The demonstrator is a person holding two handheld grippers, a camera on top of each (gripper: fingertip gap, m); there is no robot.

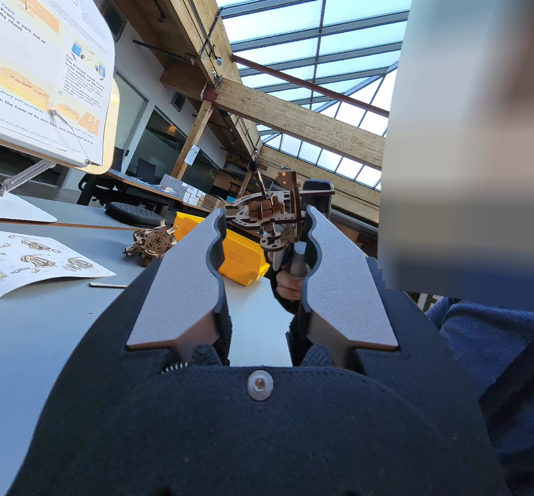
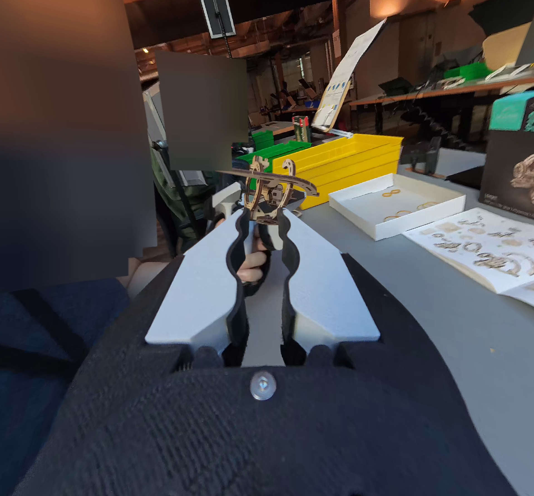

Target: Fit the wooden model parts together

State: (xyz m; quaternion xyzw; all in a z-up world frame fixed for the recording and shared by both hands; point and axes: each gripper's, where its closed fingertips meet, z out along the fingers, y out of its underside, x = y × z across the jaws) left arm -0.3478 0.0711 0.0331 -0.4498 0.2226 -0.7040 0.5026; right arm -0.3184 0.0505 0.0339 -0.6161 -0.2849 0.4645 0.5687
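Observation:
A wooden model [image 2: 267,193] of curved laser-cut arcs, a flat ring and a small disc at its base is held up in the air above the grey table [image 2: 390,294]. My right gripper [image 2: 263,217] is shut on the model's base. In the left wrist view the model [image 1: 268,213] sits just beyond my left gripper [image 1: 265,216], which is open and empty, one tip on each side of it. The right gripper's fingers [image 1: 297,256] show under the model there, with a hand on the handle.
A second small wooden assembly [image 1: 151,240], a yellow bin [image 1: 242,256], a printed parts sheet [image 1: 43,256] and a loose wooden strip [image 1: 107,285] lie on the table. A white tray [image 2: 361,203] with rubber bands, an open booklet [image 2: 476,248], a black box [image 2: 508,170] and a clipboard on a stand [image 1: 52,63] are nearby.

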